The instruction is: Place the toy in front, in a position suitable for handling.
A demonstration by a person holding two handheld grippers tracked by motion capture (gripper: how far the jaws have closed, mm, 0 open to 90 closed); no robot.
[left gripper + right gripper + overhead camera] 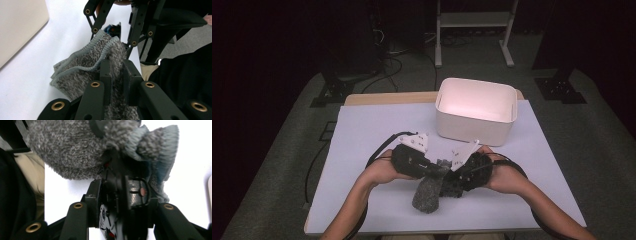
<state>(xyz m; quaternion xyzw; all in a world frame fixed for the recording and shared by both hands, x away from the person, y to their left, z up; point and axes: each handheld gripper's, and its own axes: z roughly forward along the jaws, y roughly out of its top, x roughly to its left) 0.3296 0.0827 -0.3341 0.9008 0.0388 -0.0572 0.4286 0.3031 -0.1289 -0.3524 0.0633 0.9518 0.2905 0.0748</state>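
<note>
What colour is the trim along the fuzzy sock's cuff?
Light blue-grey, edging the speckled grey sock; clearest in the left gripper view.

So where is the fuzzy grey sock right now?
In the high view the fuzzy grey sock hangs between the left claw and right claw, near the front of the table, before the white bin.

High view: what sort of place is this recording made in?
Probably a lab or data-collection room: a table under a plain white sheet, cables on grey carpet, dark surroundings, and a white metal stand behind.
</note>
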